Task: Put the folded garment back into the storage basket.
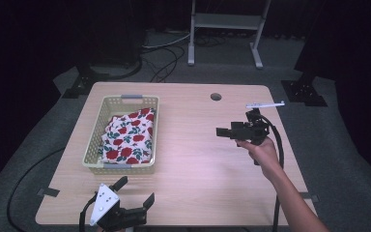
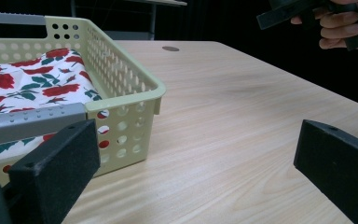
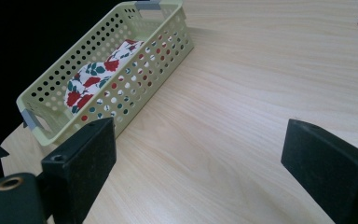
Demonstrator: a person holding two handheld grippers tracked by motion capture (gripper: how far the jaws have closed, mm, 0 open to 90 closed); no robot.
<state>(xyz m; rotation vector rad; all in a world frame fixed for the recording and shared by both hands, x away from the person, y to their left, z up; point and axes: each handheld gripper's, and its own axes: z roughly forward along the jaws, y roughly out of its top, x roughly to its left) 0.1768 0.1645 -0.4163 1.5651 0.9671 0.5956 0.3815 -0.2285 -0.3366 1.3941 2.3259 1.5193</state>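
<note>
A pale yellow perforated basket (image 1: 92, 145) stands on the left half of the wooden table (image 1: 198, 154). A folded white cloth with red roses (image 1: 128, 137) lies inside it. My left gripper (image 1: 135, 192) rests at the table's front edge, just in front of the basket, and is open with nothing between its jaws. In the left gripper view (image 2: 196, 172) the basket's near corner (image 2: 121, 88) and the cloth (image 2: 32, 84) are close on the left. A hand holds my right gripper (image 1: 222, 131) above the table's right side, open and empty, aimed toward the basket (image 3: 135, 56) and cloth (image 3: 98, 74).
A round cable hole (image 1: 216, 96) lies near the table's far edge. Bare tabletop stretches between the basket and the right gripper. Beyond the table a white metal stand (image 1: 224, 21) and cables lie on the grey floor.
</note>
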